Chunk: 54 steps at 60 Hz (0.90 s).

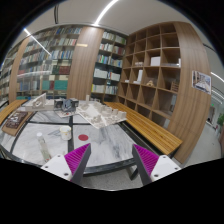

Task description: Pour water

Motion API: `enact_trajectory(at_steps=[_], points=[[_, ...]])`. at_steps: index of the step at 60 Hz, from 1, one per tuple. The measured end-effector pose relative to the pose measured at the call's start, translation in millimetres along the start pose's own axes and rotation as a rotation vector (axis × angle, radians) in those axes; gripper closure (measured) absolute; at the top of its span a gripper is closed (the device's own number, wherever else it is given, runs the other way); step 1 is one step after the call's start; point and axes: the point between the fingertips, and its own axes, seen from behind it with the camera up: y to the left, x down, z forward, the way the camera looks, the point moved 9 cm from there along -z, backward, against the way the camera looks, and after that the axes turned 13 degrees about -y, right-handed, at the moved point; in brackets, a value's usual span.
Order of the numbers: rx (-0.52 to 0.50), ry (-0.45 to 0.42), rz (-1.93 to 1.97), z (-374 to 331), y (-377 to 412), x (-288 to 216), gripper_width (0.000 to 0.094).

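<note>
Fingers (112,160) spread open, empty, above the table (110,150); ahead, perhaps an upright bottle (42,146)

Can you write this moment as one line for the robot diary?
task: pour water | gripper: open, empty | above table | bottle ahead, untouched

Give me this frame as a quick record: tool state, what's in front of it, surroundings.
tool: fingers open, nothing between them, held above the table
table: glass top, ahead of and below the fingers
on table: small white cup, cluttered items further back, too small to name
bench: wooden, along the table's far side
background: bookshelves, wooden cubby shelf
</note>
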Motion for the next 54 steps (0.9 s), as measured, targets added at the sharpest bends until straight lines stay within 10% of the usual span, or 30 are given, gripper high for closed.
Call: enact_trajectory(at_steps=[32,54], points=[[-0.228,0.185,0.074,11,115,187,0.0098],[-0.494,0.004,0.166,95,320,194,0.0105]])
